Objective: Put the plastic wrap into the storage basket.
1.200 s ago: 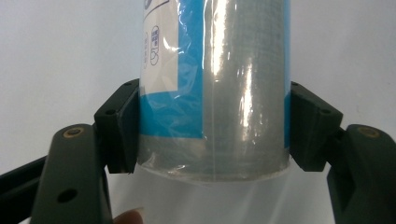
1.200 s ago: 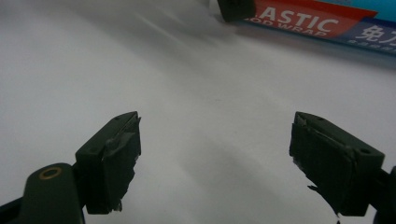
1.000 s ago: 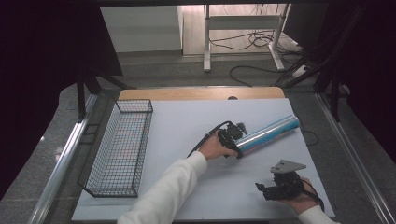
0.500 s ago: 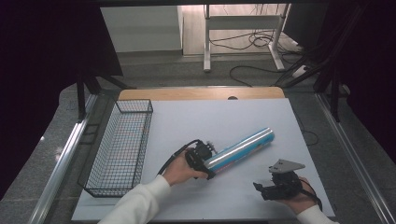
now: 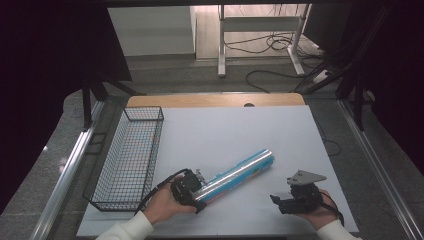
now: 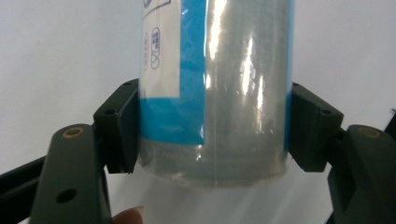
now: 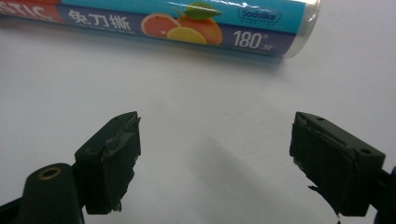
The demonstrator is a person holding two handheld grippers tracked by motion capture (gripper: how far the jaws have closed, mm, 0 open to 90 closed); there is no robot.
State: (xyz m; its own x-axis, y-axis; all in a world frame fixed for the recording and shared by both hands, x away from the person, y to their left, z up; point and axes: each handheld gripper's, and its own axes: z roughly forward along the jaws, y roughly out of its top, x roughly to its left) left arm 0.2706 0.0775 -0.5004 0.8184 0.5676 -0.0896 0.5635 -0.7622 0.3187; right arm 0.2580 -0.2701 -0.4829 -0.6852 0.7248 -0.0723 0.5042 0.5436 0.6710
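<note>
Cling-film roll (image 5: 236, 173) lies on the white table (image 5: 240, 130), its long axis running diagonally from the near left up toward the far right. The left gripper (image 5: 189, 186) has the roll's near end, with the wire basket (image 5: 131, 160) just beside it on the left. In the left gripper view the jaws are clenched flat against both sides of the roll (image 6: 215, 93), close to its end. The right gripper (image 5: 295, 198) rests well apart to the right; its jaws stand wide and hold nothing, with the roll's (image 7: 154, 21) printed side lying crosswise ahead of them. The left hand is plainly the nearer.
</note>
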